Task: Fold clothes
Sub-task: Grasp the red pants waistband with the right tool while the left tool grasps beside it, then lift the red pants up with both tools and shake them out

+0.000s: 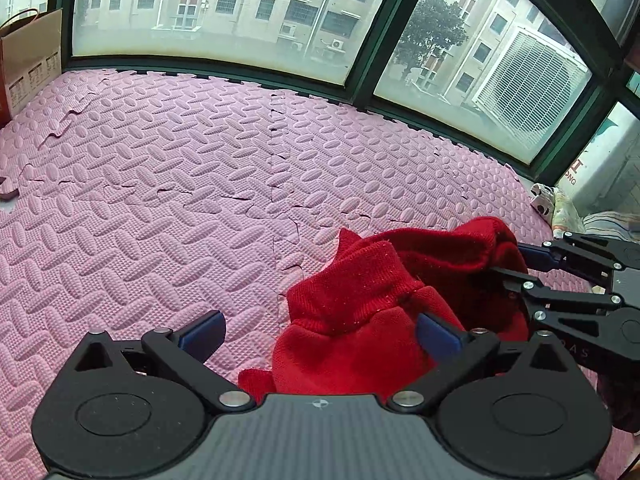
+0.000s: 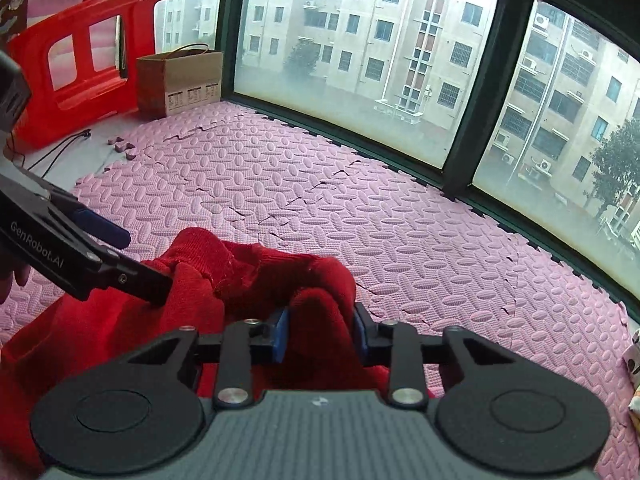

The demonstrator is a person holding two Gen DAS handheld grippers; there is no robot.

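A red knit garment (image 1: pixel 372 304) lies bunched on the pink foam mat (image 1: pixel 180 184). My left gripper (image 1: pixel 320 332) is open, its right finger against the cloth and its left finger over bare mat. In the right wrist view my right gripper (image 2: pixel 320 332) is shut on a fold of the red garment (image 2: pixel 248 276), lifted a little off the mat (image 2: pixel 400 232). The right gripper also shows at the right of the left wrist view (image 1: pixel 516 270), its fingers in the cloth. The left gripper shows at the left of the right wrist view (image 2: pixel 136 256).
Dark-framed windows (image 1: pixel 360 80) line the far edge of the mat. A brown paper bag (image 2: pixel 180 80) and a red plastic chair (image 2: pixel 80 68) stand at the far left. Patterned cloth items (image 1: pixel 560 208) lie at the mat's right edge. A cable (image 2: pixel 60 148) lies on the floor.
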